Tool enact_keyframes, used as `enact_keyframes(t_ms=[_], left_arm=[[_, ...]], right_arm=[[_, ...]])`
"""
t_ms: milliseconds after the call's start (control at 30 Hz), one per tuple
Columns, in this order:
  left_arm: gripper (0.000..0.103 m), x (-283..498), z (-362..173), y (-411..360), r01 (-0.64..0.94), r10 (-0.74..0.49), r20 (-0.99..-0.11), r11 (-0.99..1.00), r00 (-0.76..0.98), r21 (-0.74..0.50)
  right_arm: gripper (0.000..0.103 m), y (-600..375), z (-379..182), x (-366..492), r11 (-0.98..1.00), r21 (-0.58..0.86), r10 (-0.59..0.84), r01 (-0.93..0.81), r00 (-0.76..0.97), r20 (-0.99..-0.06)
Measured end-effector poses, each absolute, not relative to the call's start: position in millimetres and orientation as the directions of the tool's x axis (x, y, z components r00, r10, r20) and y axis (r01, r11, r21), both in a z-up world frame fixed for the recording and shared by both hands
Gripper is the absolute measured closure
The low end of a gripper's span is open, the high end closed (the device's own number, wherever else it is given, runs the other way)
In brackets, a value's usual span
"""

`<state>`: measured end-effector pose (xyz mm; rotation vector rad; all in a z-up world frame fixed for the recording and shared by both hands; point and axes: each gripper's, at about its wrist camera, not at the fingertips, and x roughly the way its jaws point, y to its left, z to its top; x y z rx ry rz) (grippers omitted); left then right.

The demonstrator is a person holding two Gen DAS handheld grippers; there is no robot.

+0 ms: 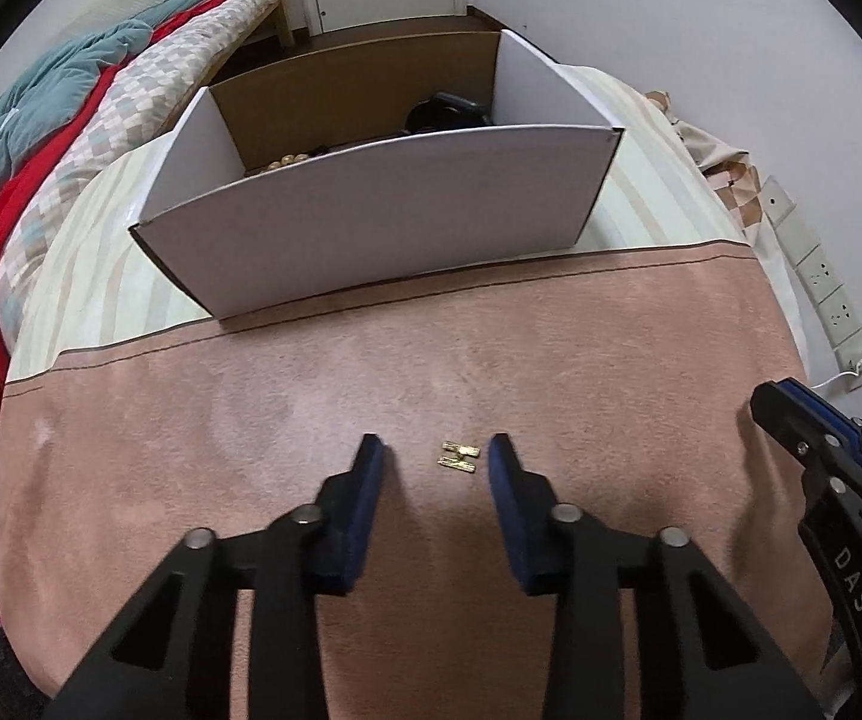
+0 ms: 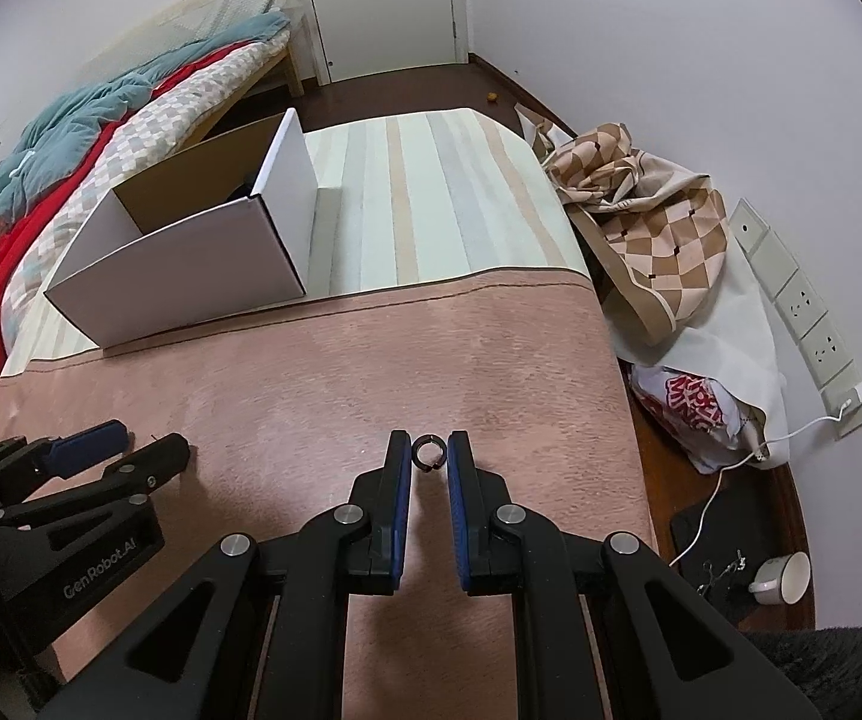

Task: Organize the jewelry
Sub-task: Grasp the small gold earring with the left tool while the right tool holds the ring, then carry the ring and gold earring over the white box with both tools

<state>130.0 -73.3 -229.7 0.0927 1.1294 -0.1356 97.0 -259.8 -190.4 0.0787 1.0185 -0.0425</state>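
A small gold piece of jewelry point(image 1: 459, 457) lies on the pink cloth point(image 1: 251, 420) between the blue pads of my left gripper point(image 1: 435, 450). A gap shows on both sides of it, so the pads do not press it. My right gripper point(image 2: 428, 447) is shut on a small dark ring point(image 2: 429, 453), held at the fingertips just above the cloth. Behind stands a white cardboard box point(image 1: 371, 222) with a brown inside; pale beads point(image 1: 287, 163) and a dark item point(image 1: 442, 111) show in it. The left gripper point(image 2: 131, 444) also appears at the left of the right wrist view.
The table's striped cloth point(image 2: 431, 198) runs behind the pink one. A bed with red and teal quilts point(image 2: 71, 138) lies to the left. To the right are a chequered cloth point(image 2: 640, 222), a plastic bag point(image 2: 688, 408), wall sockets point(image 2: 802, 306) and a cup point(image 2: 781, 579) on the floor.
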Motion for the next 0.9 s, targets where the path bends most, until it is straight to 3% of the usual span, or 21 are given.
enact_keyframes(t_ms=[33, 100, 133, 433, 667, 900], left_arm=[[0.076, 129, -230, -75, 0.158, -0.062, -0.904, 0.987, 0.423, 0.006], [0.092, 129, -230, -77, 0.17, -0.068, -0.9, 0.985, 0.43, 0.007], [0.093, 129, -230, -78, 0.175, -0.07, -0.899, 0.985, 0.432, 0.008], [0.093, 127, -220, -72, 0.176, -0.087, -0.889, 0.984, 0.449, -0.007], [0.093, 133, -172, -60, 0.169, -0.116, -0.848, 0.985, 0.517, -0.032], [0.093, 179, -119, -25, 0.13, -0.168, -0.827, 0.985, 0.536, -0.115]], right_arm=[[0.09, -260, -190, 97, 0.996, 0.045, 0.0, 0.074, 0.526, -0.85], [0.09, -261, -190, 97, 0.996, 0.047, -0.001, 0.078, 0.527, -0.85], [0.09, -261, -190, 97, 0.996, 0.048, -0.001, 0.08, 0.528, -0.849], [0.09, -262, -179, 95, 0.994, 0.072, 0.012, 0.087, 0.552, -0.834], [0.09, -256, -151, 102, 0.99, 0.128, 0.07, 0.059, 0.585, -0.808], [0.09, -231, -97, 149, 0.966, 0.254, 0.224, -0.042, 0.621, -0.751]])
